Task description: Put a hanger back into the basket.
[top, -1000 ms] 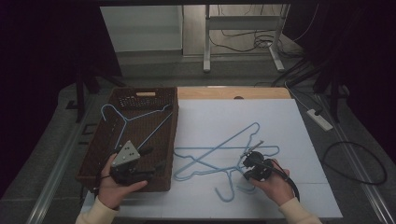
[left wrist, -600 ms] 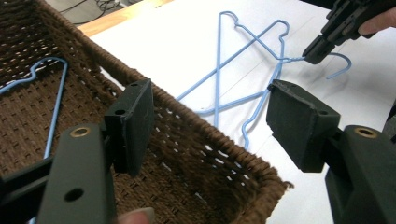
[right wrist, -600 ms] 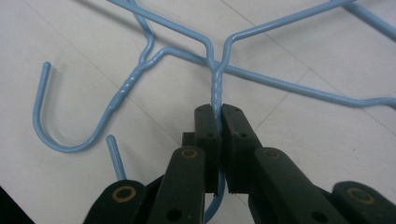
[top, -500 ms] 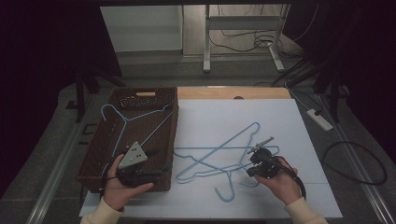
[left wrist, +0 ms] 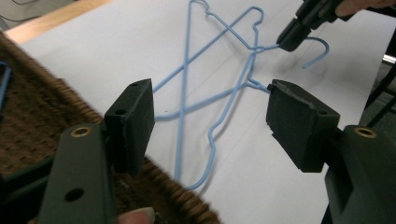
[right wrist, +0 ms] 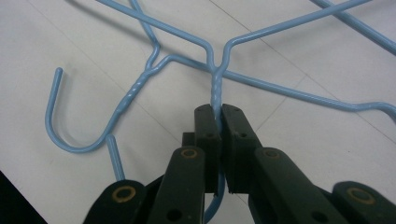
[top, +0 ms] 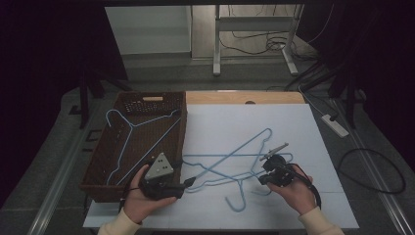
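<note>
Two light-blue wire hangers (top: pixel 220 156) lie crossed on the white tabletop (top: pixel 235 122). My right gripper (top: pixel 266 172) is shut on the twisted neck (right wrist: pixel 217 88) of one of them, low over the table. The other hanger's hook (right wrist: pixel 70 135) curls just left of my jaws. My left gripper (top: pixel 188 182), topped by a grey three-cornered plate, stands open at the near right corner of the brown woven basket (top: pixel 147 105). It points at the hangers, and nothing is between its pads (left wrist: pixel 133 119). A third blue hanger (top: pixel 128 128) lies inside the basket.
The basket takes the table's left side. A wooden strip (top: pixel 274 97) edges the tabletop at the back. On the floor to the right are a white power strip (top: pixel 335 125) and a looped black cable (top: pixel 372 171). Metal table legs (top: pixel 216 44) stand beyond.
My left gripper has slid to the right along the basket's near edge, toward the hangers, with its jaws still open. The right gripper has kept its grip and barely moved.
</note>
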The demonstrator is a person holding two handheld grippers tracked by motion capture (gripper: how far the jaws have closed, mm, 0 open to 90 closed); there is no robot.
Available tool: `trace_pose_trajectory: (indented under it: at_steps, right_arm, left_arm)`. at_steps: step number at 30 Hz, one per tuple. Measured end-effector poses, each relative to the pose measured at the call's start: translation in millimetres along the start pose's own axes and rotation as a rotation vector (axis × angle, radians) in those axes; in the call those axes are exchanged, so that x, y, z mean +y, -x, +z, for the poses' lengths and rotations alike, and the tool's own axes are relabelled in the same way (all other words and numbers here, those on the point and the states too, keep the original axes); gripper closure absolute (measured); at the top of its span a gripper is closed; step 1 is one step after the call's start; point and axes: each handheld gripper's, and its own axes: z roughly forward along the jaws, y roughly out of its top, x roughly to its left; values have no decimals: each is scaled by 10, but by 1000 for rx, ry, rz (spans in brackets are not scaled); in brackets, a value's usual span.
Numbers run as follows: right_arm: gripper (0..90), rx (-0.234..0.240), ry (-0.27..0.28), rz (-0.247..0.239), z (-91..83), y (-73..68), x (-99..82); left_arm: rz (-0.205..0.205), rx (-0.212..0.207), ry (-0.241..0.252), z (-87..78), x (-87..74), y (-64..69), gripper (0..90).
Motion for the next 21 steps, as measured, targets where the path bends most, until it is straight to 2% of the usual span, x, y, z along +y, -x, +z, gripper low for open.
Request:
trace_pose_trajectory:
  at_steps: [4, 5, 12, 21]
  right_arm:
    - [862, 0, 3, -4, -12, -1, 4]
    - [862, 0, 5, -4, -15, -2, 5]
    - [862, 2, 6, -5, -28, -4, 5]
    - [862, 4, 10, -4, -51, 0, 0]
  left_arm:
    - [2, -15, -17, 88, 40, 58, 331]
    - [10, -28, -26, 157, 65, 109, 331]
    - [37, -55, -52, 300, 115, 205, 330]
    - [47, -90, -91, 543, 104, 297, 331]
